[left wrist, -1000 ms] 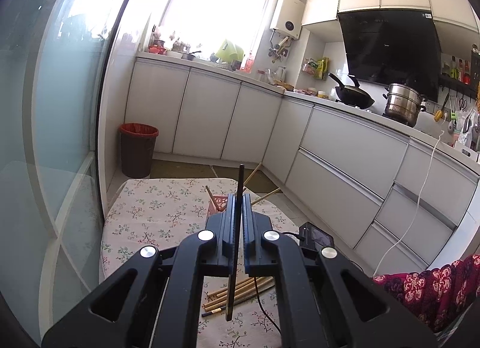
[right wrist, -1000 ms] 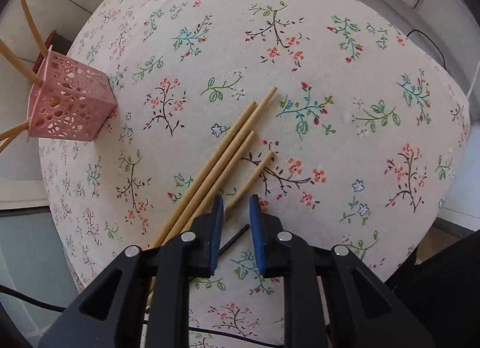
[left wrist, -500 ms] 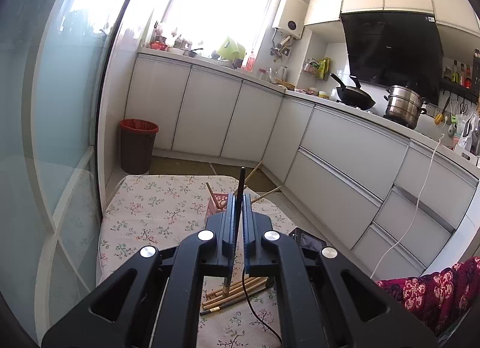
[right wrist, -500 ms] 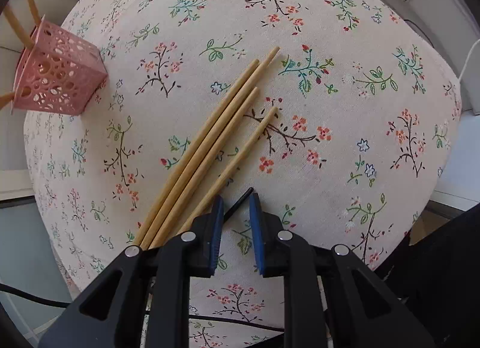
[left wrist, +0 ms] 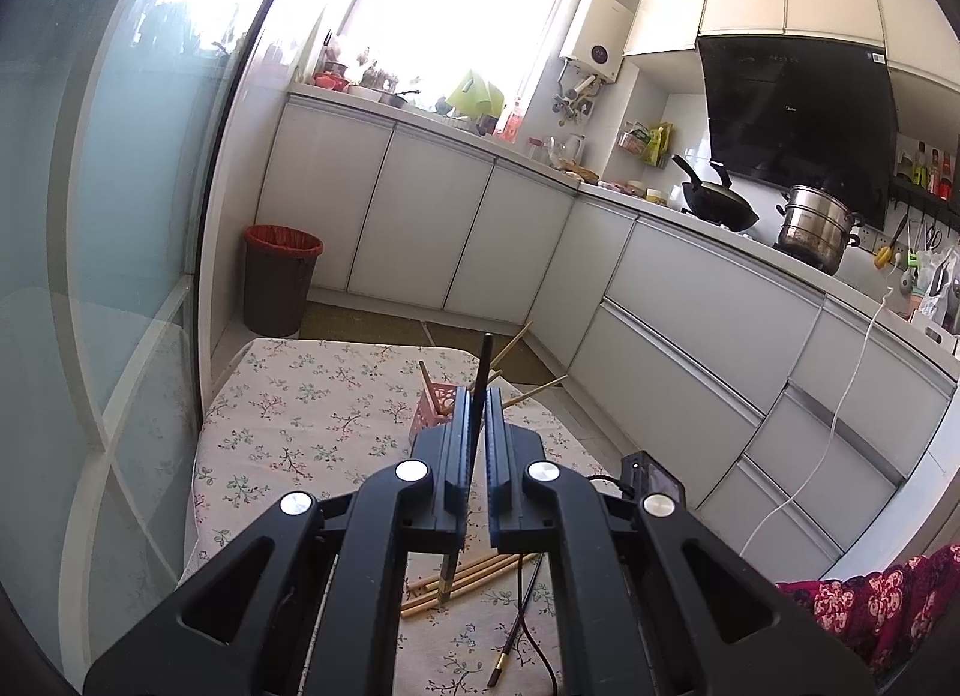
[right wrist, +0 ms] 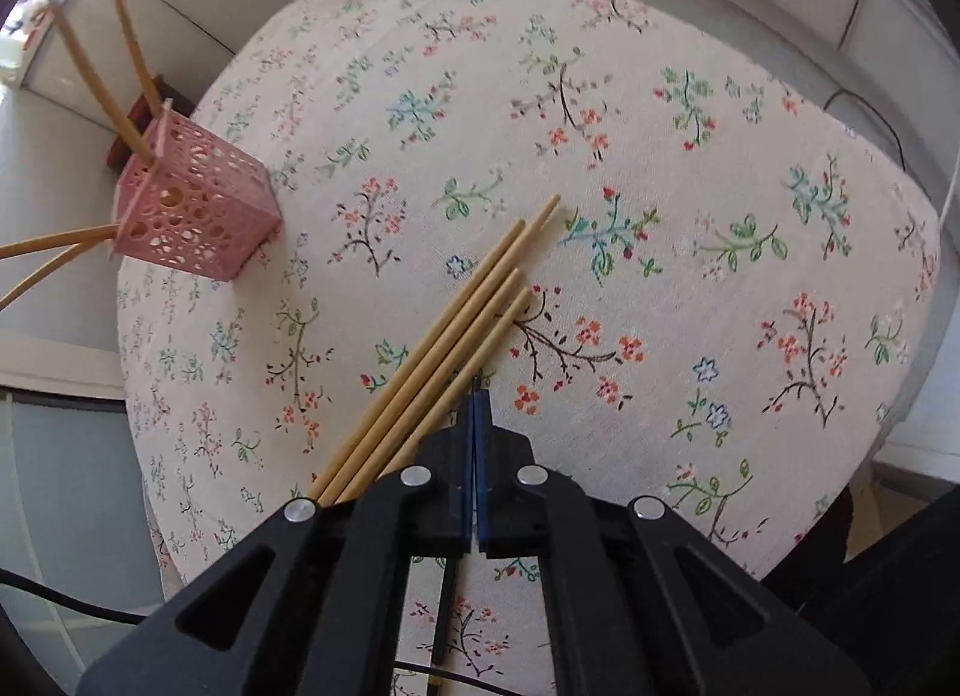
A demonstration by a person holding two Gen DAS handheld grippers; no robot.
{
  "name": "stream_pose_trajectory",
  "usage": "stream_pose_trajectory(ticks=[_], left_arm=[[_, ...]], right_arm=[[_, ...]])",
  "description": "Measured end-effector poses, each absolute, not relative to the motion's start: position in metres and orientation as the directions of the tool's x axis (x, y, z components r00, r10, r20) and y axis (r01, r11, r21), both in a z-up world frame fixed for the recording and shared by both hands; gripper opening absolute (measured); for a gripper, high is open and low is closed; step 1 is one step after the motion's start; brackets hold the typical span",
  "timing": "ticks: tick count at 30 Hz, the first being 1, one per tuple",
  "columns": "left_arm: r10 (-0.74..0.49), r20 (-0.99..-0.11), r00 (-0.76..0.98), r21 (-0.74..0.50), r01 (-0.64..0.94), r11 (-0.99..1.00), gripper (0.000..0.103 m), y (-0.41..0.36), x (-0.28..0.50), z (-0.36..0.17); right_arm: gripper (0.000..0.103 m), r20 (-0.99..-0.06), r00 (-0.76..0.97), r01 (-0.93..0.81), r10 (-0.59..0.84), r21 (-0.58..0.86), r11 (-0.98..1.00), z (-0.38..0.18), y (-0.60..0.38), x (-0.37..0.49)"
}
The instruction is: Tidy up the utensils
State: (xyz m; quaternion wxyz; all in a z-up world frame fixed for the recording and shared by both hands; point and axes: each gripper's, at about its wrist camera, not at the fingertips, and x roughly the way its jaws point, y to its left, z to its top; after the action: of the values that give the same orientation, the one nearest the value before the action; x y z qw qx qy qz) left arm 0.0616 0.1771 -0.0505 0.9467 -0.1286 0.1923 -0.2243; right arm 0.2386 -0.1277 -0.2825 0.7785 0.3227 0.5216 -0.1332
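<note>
The left gripper (left wrist: 477,396) points nearly level across the table (left wrist: 312,396), clamped on an upright black chopstick (left wrist: 482,363). The right gripper (right wrist: 474,396) tilts steeply down, its jaws just closed on another black chopstick (right wrist: 445,612). Four wooden chopsticks (right wrist: 444,336) lie at its eleven o'clock; the pink holder (right wrist: 198,216) stands at ten o'clock.

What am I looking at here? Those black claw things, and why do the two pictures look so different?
They are two hand-held grippers, each with a camera looking along its fingers. The left gripper looks across the kitchen, shut on a thin black chopstick. The right gripper points down at the flowered tablecloth; its jaws have just closed on another black chopstick. Four pale wooden chopsticks lie beside it. The pink perforated holder already contains some wooden chopsticks.
</note>
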Motion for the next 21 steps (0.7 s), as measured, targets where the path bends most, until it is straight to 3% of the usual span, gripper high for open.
stream_pose_trajectory(ticks=[3, 10, 21], left_arm=[[-0.479, -0.313, 0.820, -0.334, 0.377, 0.864, 0.004, 0.172, 0.064, -0.049], [-0.461, -0.343, 0.818, -0.323, 0.358, 0.876, 0.004, 0.161, 0.069, -0.051], [-0.461, -0.353, 0.814, -0.316, 0.360, 0.878, 0.004, 0.162, 0.073, -0.055]], right_arm=[[0.000, -0.876, 0.465, 0.489, 0.132, 0.378, 0.786, -0.264, -0.132, 0.231], [0.005, -0.916, 0.340, 0.510, 0.213, 0.370, 0.776, -0.286, -0.118, 0.235], [0.018, -0.969, 0.193, 0.535, 0.157, 0.238, 0.811, -0.321, -0.081, 0.262]])
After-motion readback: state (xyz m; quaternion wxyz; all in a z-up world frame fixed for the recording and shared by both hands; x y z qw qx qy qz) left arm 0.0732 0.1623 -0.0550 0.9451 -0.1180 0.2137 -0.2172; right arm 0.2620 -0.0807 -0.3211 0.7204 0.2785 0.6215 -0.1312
